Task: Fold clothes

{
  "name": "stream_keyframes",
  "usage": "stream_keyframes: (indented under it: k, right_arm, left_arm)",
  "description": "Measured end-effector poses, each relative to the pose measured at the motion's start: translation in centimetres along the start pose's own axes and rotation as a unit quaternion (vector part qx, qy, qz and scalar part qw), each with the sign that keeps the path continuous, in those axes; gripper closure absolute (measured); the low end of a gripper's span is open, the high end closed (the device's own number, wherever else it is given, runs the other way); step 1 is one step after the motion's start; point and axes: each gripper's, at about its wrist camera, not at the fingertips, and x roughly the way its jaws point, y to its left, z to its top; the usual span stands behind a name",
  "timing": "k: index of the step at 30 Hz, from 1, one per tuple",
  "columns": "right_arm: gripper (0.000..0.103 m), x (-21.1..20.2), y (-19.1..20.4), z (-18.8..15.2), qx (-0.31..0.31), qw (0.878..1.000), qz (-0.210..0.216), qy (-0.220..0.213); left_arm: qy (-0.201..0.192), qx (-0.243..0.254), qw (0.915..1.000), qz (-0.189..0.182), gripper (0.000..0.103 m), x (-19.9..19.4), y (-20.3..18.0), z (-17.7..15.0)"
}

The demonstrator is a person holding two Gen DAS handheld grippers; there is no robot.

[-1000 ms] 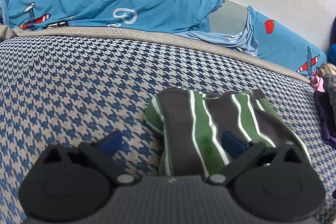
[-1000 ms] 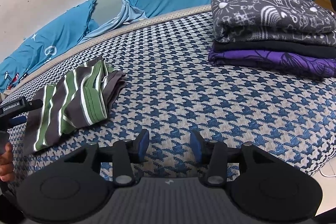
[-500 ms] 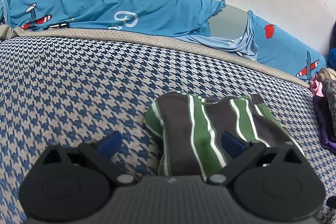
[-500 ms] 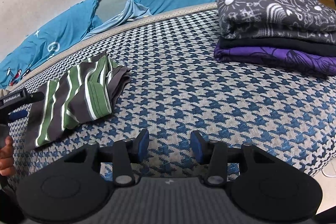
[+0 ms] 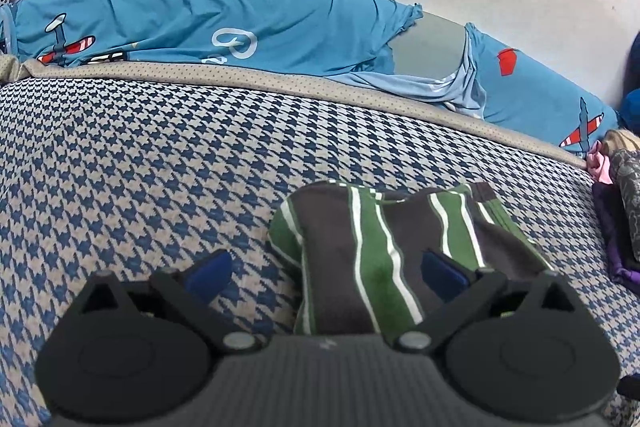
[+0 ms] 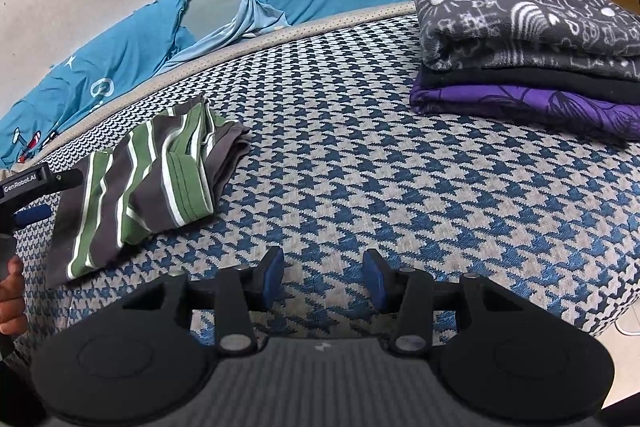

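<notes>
One striped garment (image 6: 148,183) (folded); one three-garment stack (image 6: 528,39)

Left tongs (image 5: 326,269): seen angled downward, jaws spread wide, blue pads far apart; nothing is pressed between them. One left pad (image 5: 210,269) is seen at the left of the left wrist view, the other at the right. In the right wrist view the left tongs (image 6: 34,197) are seen from the side at the left edge, with part of the person's hand (image 6: 12,293) wrapped on the handle below.

Right tongs (image 6: 323,277): tilted downward, jaws partly spread with a clear gap; blue pads face each other and nothing is gripped.
</notes>
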Motion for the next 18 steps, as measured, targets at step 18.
stream_keyframes:
  k: [18]
  right_arm:
    - [0.059,0.5,1.0,-0.5,-0.014,1.000,0.000,0.005]
  left_arm:
    - [-0.004,0.002,1.0000,-0.006,0.002,-0.4,-0.1,0.0]
